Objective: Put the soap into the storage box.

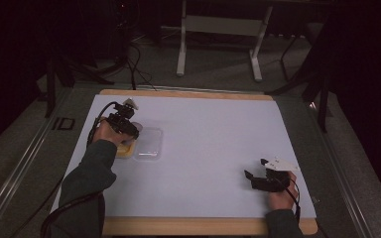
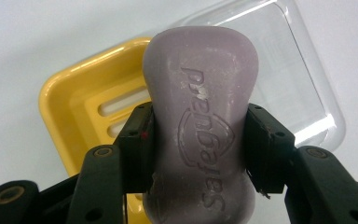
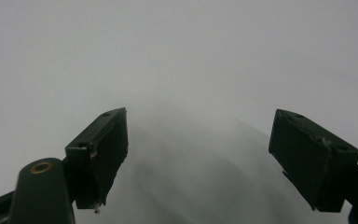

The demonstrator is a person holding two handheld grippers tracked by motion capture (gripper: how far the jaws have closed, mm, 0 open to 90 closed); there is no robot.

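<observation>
Purple soap bar [image 2: 200,126] is pinched in the L gripper [image 2: 199,144], jaws pressing the two long sides at the bar's narrow waist, embossed logo facing the cam. In the left gripper view the bar hangs over the yellow soap dish [image 2: 81,100], which has drain slots in its floor; the clear lid [image 2: 303,88] lies at ~2 o'clock from the dish, just beside it, maybe touching, can't tell. In the high view the L gripper [image 1: 124,124] is at ~9 o'clock on the white table [image 1: 213,148], dish [image 1: 125,148] under/near it, lid [image 1: 149,144] at 3 o'clock of the dish. Can't tell if the bar touches the dish yet or is a bit above it.

R gripper [image 3: 200,154] has jaws spread wide w/ nothing between, just bare table ahead. In the high view it [image 1: 260,181] sits at ~4 o'clock, well apart from the soap stuff.

Handling, my read: bar is stiff, solid, moderate weight for its size, surface looks dry and chalky w/ scuffs, so prob not slippery now. Rounded ends would squirt out of a pinch; the waist is the right spot since the flare on both sides locks it against sliding. Pads can dent soap if squeezed hard, so keep it moderate. Lid looks thin, light, skids easily; grab by a rim edge.
</observation>
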